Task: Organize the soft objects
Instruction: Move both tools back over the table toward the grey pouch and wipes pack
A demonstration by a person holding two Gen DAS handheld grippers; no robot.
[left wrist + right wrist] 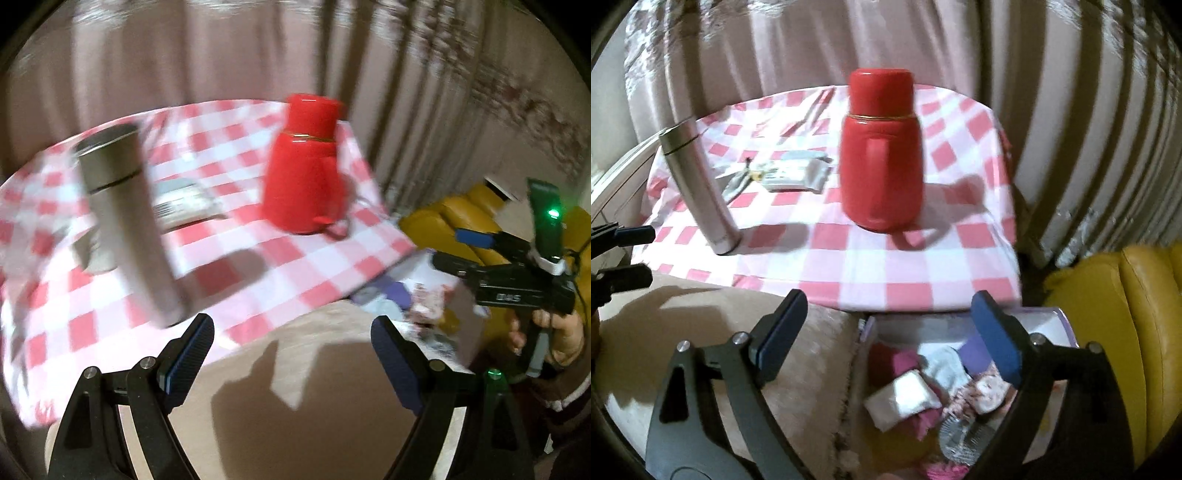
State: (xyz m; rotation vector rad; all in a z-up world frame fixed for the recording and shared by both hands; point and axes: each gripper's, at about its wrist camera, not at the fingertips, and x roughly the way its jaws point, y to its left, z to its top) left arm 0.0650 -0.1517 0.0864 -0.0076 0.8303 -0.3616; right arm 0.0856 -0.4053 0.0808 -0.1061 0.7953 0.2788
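Two flasks were counted on the desk [849, 266], which was covered by a red-and-white checked cloth: one red flask [881, 151] with a handle, upright near the centre of the right wrist frame, and one steel flask [698, 188] upright at the left of it, well apart. Between the two, farther back, one flat pale packet [796, 171] was seen lying on the cloth, with a small blurred item just beside it that could not be identified. The soft objects [923, 391] were found at the lower right of the right wrist frame, piled together in a pale container [1058, 314] below the desk edge: several folded cloth pieces were made out, among them a white one, a dark pink one, a light grey one, a purple one and a floral one, but an exact count could not be taken because of blur and overlap. One yellow cushioned seat [1115, 317] was seen at the right edge. The right tool [890, 332] was held spread wide above the pile, nothing between its pads. The left tool [291, 350] was likewise spread wide, pinching nothing, over a beige padded surface [314, 406] at the bottom of the left wrist frame.
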